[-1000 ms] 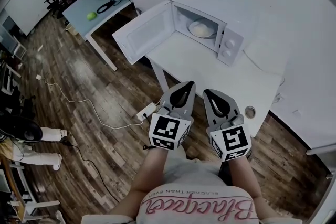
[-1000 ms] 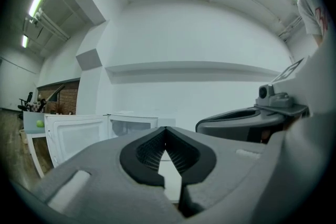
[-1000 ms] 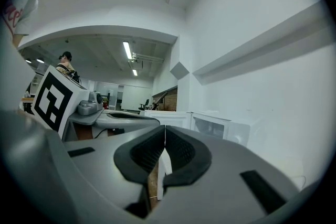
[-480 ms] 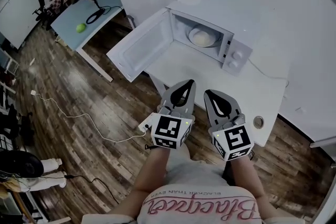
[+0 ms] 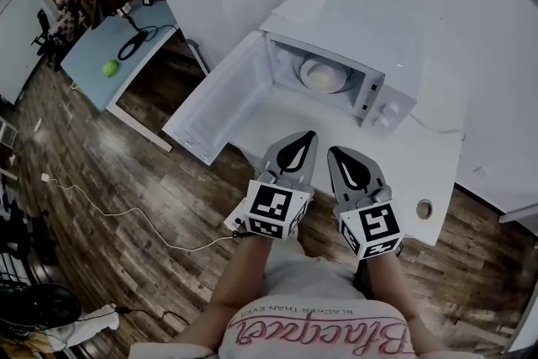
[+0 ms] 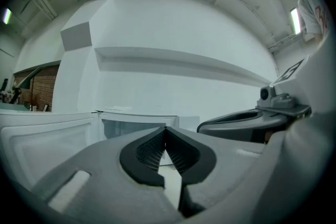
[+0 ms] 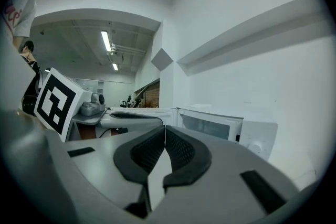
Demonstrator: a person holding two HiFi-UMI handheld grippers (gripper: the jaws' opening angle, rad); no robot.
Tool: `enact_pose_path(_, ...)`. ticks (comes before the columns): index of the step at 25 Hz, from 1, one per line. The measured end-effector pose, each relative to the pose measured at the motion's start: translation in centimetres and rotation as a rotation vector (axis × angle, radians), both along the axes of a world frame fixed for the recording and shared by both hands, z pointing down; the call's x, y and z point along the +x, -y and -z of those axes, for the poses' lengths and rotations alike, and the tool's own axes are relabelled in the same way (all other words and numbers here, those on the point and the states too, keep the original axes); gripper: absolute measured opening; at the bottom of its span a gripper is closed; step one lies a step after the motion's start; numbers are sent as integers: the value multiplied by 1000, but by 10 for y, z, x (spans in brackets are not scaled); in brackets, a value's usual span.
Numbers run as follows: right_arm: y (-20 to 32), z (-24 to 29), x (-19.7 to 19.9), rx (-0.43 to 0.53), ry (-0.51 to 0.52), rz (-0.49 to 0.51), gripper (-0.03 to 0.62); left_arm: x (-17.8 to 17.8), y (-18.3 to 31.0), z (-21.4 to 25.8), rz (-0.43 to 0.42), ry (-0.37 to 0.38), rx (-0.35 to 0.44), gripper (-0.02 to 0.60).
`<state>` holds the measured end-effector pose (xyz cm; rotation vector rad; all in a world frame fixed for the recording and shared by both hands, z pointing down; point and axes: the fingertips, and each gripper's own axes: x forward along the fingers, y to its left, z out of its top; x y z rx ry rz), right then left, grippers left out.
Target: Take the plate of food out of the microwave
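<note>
Now | white table [image 5: 416, 160], microwave [image 5: 336, 25] open | wood floor [image 5: 126, 181] | left tongs [image 5: 306, 134], right tongs [image 5: 335, 150] closed, empty

One microwave [image 5: 349, 34], one plate [image 5: 324, 76]

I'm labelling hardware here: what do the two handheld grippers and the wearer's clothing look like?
Both the left gripper and right gripper are grey, tapering to pointed jaws with black ribbed pads. Each carries a white cube printed with black square markers. The person wears a white shirt with pink script lettering.
</note>
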<state>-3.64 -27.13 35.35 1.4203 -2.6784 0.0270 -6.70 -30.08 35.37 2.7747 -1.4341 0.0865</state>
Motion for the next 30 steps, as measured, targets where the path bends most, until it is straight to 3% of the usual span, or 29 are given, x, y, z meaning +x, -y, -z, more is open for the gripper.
enact_pose_path(13, 63, -6, -21, -26, 23, -152, 12, -11, 63, -17, -161, -26, -64, 6)
enact_pose_path(30, 92, -28, -18, -42, -24, -174, 12, -6, 100, -50, -237, -145, -170, 20)
